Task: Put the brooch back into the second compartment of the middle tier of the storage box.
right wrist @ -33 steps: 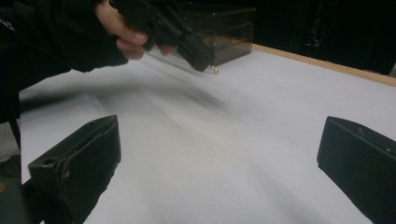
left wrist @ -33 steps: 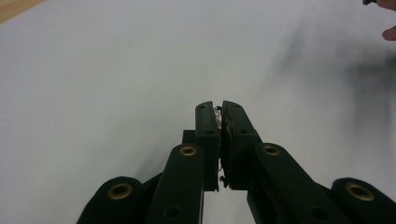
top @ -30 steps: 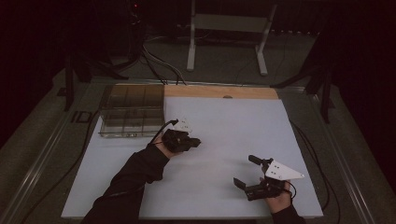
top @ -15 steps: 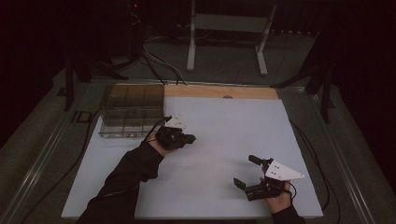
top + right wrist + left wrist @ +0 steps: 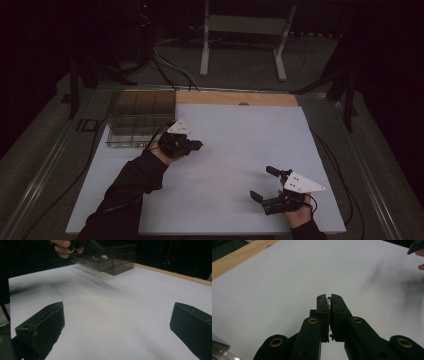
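1. Currently the left gripper (image 5: 192, 145), centre-left in the high view, has its jaws pressed together on a small glinting item (image 5: 328, 300). In the left gripper view only a sliver of it shows between the pads, too little to identify; possibly jewellery.
2. That gripper sits just beside the near right corner of the clear compartment box (image 5: 140, 120), upper left of the white mat (image 5: 240, 130), not over a compartment yet.
3. In the right gripper view a thin gold-coloured piece (image 5: 100, 257) with a pale stone lies inside the box, near its front wall. So at least one item looks already sorted.
4. The right gripper (image 5: 263, 184), lower right of the high view, has its jaws wide apart, nothing between them, hovering over bare mat.
5. My read: pick done, carry nearly done. Left to do: move over a compartment, release. No other loose items on the mat, so this may be the last one.
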A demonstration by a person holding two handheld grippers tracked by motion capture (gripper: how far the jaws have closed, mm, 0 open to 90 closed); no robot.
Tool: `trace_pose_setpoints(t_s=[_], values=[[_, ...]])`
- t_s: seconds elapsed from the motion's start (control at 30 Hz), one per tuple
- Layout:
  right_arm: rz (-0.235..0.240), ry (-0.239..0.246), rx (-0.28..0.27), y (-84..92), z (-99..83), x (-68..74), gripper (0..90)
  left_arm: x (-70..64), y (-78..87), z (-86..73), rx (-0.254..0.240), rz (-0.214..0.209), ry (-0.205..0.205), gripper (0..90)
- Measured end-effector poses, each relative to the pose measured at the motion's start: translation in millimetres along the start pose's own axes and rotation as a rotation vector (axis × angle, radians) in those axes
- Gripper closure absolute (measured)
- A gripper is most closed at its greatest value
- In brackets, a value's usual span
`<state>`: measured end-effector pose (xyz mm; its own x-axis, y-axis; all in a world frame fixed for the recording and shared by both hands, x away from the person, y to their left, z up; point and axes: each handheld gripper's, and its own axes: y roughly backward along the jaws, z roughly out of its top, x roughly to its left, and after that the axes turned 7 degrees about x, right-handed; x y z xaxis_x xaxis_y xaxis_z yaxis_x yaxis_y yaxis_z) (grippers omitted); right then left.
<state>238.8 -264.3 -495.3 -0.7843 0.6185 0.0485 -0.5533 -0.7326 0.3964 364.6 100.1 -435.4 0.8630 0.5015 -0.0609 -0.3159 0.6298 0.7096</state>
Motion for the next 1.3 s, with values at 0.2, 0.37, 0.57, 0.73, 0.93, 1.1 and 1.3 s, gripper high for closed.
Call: trace_pose_setpoints(t_s=[0.2,0.37,0.57,0.73,0.93,1.1,1.3], values=[[0.001,-0.002,-0.001,-0.1,0.0,-0.1,0.0,2.8,6.6,-1.8,-0.001,0.013,0.003,87.2],[0.004,-0.001,0.003,-0.7,-0.3,-0.4,0.0,6.8,13.4,-6.4,-0.008,0.026,0.018,87.2],[0.006,0.002,0.006,-1.8,-0.3,0.5,0.0,13.4,19.8,-13.3,-0.002,0.041,0.038,87.2],[0.007,-0.001,0.009,-2.2,-0.4,0.5,0.0,17.3,27.4,-17.0,-0.003,0.057,0.049,87.2],[0.009,-0.003,0.011,-3.0,-0.5,0.8,0.0,23.6,36.3,-23.5,-0.001,0.077,0.068,87.2],[0.010,-0.003,0.015,-3.3,-0.7,0.8,0.0,28.3,42.3,-28.8,0.000,0.089,0.081,87.2],[0.015,-0.003,0.017,-4.2,-0.7,1.4,0.0,32.5,48.8,-35.1,0.000,0.105,0.095,87.2]])
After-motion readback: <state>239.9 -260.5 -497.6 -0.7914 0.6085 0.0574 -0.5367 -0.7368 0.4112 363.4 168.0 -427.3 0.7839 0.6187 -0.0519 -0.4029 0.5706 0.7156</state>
